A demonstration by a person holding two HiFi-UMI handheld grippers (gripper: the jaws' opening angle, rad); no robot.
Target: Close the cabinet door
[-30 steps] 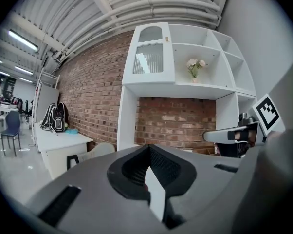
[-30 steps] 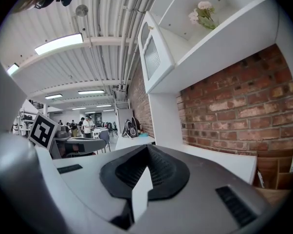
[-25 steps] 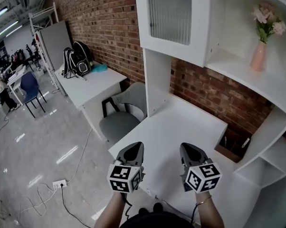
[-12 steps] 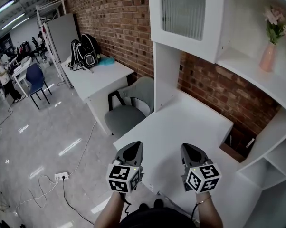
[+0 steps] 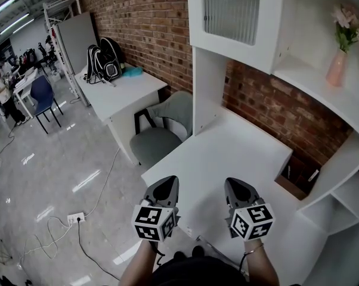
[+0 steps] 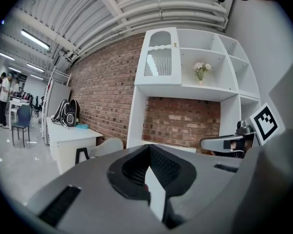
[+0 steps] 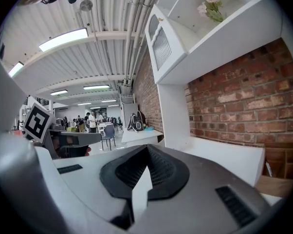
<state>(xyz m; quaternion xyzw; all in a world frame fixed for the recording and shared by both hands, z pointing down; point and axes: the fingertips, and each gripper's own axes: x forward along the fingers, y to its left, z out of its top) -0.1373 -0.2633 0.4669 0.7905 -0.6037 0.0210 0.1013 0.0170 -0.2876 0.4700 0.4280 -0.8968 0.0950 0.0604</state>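
Observation:
The white cabinet door [image 5: 233,14] with its ribbed glass pane stands swung out from the upper shelf unit, high above the white desk [image 5: 227,151]. It also shows in the left gripper view as the arched door [image 6: 158,60] and in the right gripper view as the door [image 7: 161,45]. My left gripper [image 5: 166,187] and right gripper [image 5: 238,189] hover side by side over the desk's near edge, far below the door. Both are shut with nothing held. The left gripper [image 6: 149,155] and right gripper [image 7: 146,155] point roughly level toward the brick wall.
A pink vase of flowers [image 5: 336,67] stands on the open shelf to the right of the door. A grey chair [image 5: 158,137] sits left of the desk. Beyond it is a second desk [image 5: 123,94] with backpacks [image 5: 102,67]. Cables [image 5: 72,222] lie on the floor.
The head view has swung a little, so the cabinet and desk sit further right in the picture. Both grippers stay shut, side by side, low over the desk edge.

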